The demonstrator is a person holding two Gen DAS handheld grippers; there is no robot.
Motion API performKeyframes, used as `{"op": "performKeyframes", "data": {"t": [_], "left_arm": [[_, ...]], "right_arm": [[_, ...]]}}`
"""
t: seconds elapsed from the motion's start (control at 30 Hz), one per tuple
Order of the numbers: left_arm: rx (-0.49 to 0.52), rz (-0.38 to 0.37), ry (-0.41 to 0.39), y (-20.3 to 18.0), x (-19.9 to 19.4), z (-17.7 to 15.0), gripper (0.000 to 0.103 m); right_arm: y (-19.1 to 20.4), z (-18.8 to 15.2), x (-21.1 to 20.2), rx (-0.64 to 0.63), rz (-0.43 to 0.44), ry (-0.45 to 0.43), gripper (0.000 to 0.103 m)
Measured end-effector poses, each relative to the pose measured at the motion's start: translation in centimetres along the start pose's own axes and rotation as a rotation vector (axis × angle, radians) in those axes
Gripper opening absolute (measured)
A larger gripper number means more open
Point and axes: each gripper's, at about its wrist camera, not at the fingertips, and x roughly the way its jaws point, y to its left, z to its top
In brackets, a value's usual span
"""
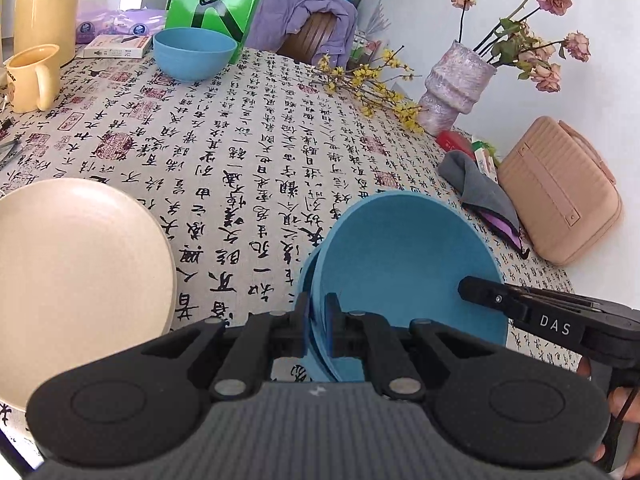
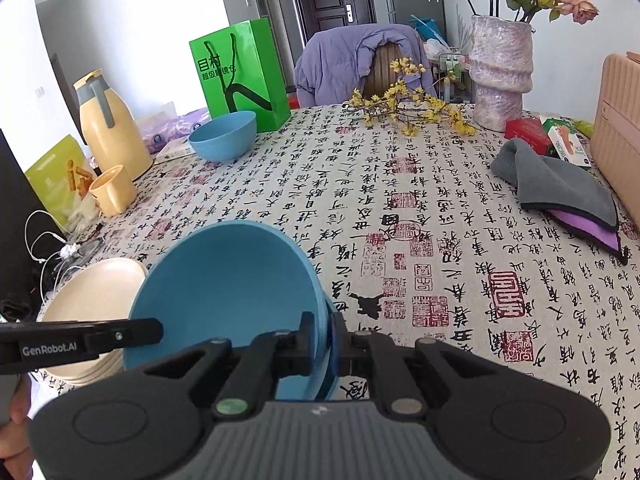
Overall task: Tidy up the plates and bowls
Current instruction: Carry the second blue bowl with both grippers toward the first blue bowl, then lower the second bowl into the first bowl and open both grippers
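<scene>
A stack of blue bowls (image 1: pixel 400 264) is held tilted above the table, seen close in both wrist views (image 2: pixel 228 284). My left gripper (image 1: pixel 319 328) is shut on the stack's left rim. My right gripper (image 2: pixel 324 344) is shut on its right rim. Each gripper's finger shows in the other's view: the right one (image 1: pixel 492 296), the left one (image 2: pixel 120 334). Another blue bowl (image 1: pixel 195 53) stands at the far side by the green bag, also in the right wrist view (image 2: pixel 223 135). A stack of cream plates (image 1: pixel 76 276) lies to the left of the held bowls, also in the right wrist view (image 2: pixel 92 304).
The table (image 2: pixel 440 240) has a calligraphy cloth. On it are a yellow jug (image 2: pixel 108 120), a yellow mug (image 2: pixel 112 190), a green bag (image 2: pixel 240 74), a vase (image 2: pixel 500 76) with yellow twigs, a grey cloth (image 2: pixel 556 184), a pink case (image 1: pixel 556 192) and small boxes.
</scene>
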Motion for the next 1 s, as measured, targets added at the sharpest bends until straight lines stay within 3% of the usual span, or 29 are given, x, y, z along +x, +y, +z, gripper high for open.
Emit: {"op": "performKeyframes", "data": {"t": [0.2,0.47,0.53,0.67,0.73,0.83,1.0], "left_arm": [[0.008,-0.006,-0.001,0.3,0.2,0.4,0.01],[0.101,-0.012,-0.065,0.1,-1.0,0.2,0.013],[0.155,-0.006,-0.115,0.1,-2.0,-0.4,0.025],[0.266,0.042,-0.307,0.3,-5.5,-3.0,0.046],[0.307,0.073,-0.387,0.7,-7.0,-4.9,0.066],[0.346,0.161,-0.456,1.4,-8.5,-8.1,0.075],[0.312,0.184,-0.51,4.0,-11.1,-12.6,0.088]], "right_arm": [[0.4,0.3,-0.1,-0.025,-0.014,-0.005,0.019],[0.8,0.3,-1.2,-0.067,-0.034,-0.059,0.018],[1.2,0.1,-2.1,-0.086,-0.032,-0.099,0.02],[2.8,-1.0,-4.8,-0.15,-0.013,-0.209,0.037],[4.0,-2.2,-6.0,-0.174,-0.01,-0.263,0.043],[5.8,-4.6,-6.9,-0.197,0.007,-0.311,0.056],[9.5,-9.9,-8.1,-0.252,0.021,-0.407,0.069]]}}
